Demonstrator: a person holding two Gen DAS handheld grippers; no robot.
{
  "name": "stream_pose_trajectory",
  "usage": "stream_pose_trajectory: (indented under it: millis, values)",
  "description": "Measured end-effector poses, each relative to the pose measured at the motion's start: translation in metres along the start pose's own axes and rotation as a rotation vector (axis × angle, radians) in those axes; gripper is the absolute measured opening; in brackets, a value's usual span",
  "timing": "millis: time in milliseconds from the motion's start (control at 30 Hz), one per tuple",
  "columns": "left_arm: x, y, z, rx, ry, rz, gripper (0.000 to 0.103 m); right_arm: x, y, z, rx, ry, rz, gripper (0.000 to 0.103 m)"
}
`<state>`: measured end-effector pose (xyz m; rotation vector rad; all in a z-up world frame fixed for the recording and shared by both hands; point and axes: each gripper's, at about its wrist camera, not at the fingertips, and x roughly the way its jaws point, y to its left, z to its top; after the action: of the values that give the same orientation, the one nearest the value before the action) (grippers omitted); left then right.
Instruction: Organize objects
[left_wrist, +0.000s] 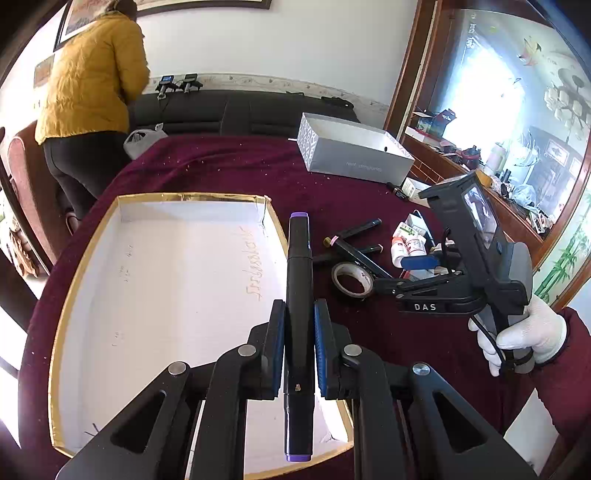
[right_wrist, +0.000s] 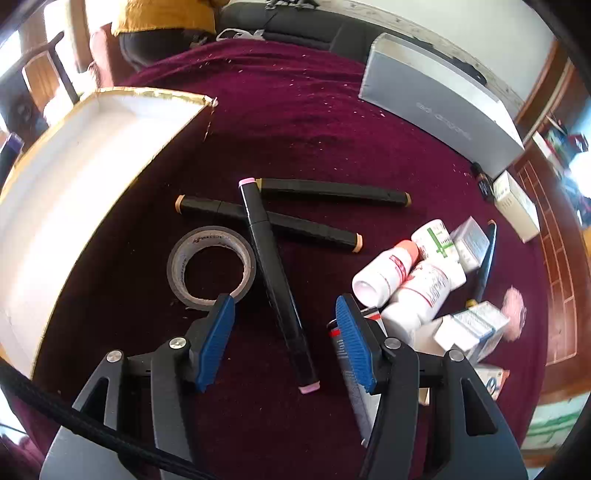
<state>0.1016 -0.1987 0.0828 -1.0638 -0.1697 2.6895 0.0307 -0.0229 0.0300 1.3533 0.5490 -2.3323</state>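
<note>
Left claw (left_wrist: 299, 332) grips a purple-capped marker (left_wrist: 298, 295) at frame centre, over the white box (left_wrist: 166, 280). Right claw (right_wrist: 284, 339) released, straddling the pink-capped marker (right_wrist: 275, 280).

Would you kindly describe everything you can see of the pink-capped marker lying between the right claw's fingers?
The pink-capped marker is a long black pen, plastic by the look of it, with a pale pink cap at each end. It lies flat on the maroon cloth, running lengthwise between the open fingers of the right claw, which do not touch it. Its upper part lies across a tan-capped marker, and the tape roll sits close beside it.
</note>
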Motion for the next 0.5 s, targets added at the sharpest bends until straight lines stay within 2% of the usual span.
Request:
stream_pose_trajectory:
  millis: [100,167,267,500]
  values:
    - [0.003,0.002,-0.002,-0.016,0.012,-0.01,0.012,0.002,0.002,0.005,-0.019,-0.016,-0.013,0.055]
    - [0.002,0.005,-0.005,-0.022,0.017,-0.009,0.012,0.005,0.001,0.008,-0.022,-0.021,-0.006,0.044]
    - [-0.003,0.006,-0.006,-0.022,0.008,-0.002,0.012,0.003,0.006,0.006,-0.041,-0.026,0.008,0.035]
    - [-0.012,0.004,-0.008,-0.023,-0.011,-0.01,0.012,-0.005,0.004,-0.001,-0.111,-0.025,0.016,0.035]
